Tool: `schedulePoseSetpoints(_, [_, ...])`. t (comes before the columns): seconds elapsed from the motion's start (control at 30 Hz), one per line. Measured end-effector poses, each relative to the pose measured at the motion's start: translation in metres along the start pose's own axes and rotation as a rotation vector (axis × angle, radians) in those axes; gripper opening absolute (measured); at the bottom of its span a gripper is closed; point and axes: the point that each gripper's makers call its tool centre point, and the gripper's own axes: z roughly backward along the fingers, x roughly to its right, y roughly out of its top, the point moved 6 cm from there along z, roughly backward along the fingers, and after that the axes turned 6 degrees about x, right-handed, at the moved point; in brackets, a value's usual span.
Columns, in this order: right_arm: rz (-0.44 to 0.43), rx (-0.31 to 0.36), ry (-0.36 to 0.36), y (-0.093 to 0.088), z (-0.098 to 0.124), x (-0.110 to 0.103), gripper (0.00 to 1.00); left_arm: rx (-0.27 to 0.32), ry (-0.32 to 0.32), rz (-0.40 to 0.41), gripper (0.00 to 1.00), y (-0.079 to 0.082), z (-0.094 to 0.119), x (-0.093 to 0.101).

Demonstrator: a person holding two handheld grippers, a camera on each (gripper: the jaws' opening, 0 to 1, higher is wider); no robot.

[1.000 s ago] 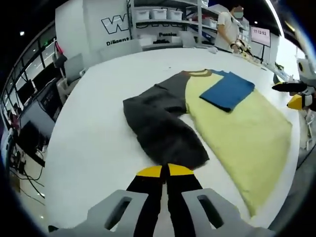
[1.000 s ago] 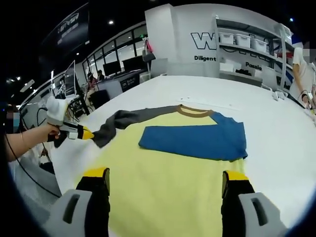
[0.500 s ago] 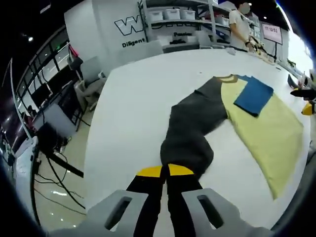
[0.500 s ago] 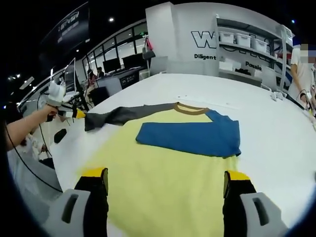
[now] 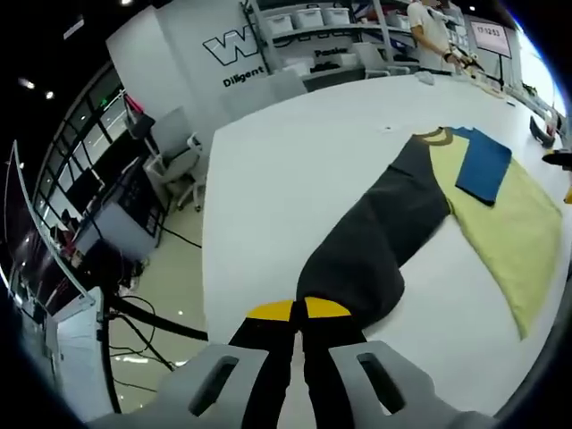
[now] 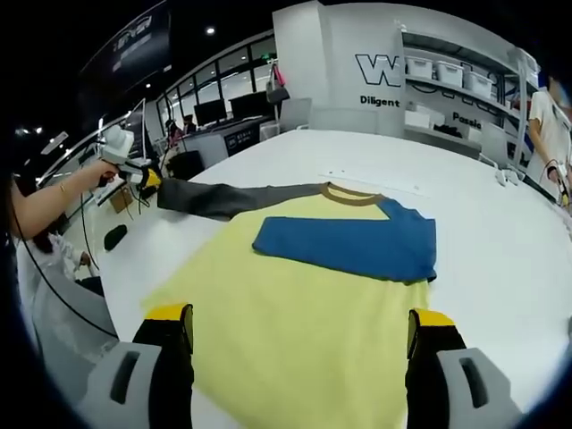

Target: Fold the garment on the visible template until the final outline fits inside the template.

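A yellow shirt (image 6: 295, 304) lies on the white table (image 6: 483, 223), its blue sleeve (image 6: 349, 246) folded across the chest. Its dark grey sleeve (image 5: 375, 246) is stretched straight out sideways. My left gripper (image 5: 298, 309) is shut on that sleeve's cuff, held out past the table edge. In the right gripper view the left gripper (image 6: 147, 176) shows at the far left, with the grey sleeve (image 6: 232, 197) running from it to the brown collar (image 6: 353, 197). My right gripper (image 6: 299, 326) stands open above the shirt's lower body, holding nothing.
A person's forearm (image 6: 54, 201) holds the left gripper. Desks, chairs and cables (image 5: 125, 241) stand on the floor beyond the table's left edge. Shelves with bins (image 6: 447, 76) and a standing person (image 6: 547, 125) are at the back.
The left gripper has pulled the grey sleeve outward from a bunched, bent shape into a straight line. The right gripper has stayed open over the shirt.
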Motion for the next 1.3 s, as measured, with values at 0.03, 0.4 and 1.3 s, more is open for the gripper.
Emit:
schedulePoseSetpoints(0.03, [0.001,0.0,0.005,0.0,0.0,0.0,0.99,-0.003,-0.002,-0.002,0.04,0.0,-0.005,-0.004])
schedulePoseSetpoints(0.4, [0.006,-0.027,0.043,-0.003,-0.001,-0.003,0.99,-0.14,-0.026,-0.023,0.04,-0.008,-0.04,-0.037])
schedulePoseSetpoints(1.3, [0.019,-0.017,0.061,-0.002,0.005,-0.002,0.99,-0.043,-0.227,-0.212,0.04,0.094,-0.016,0.044])
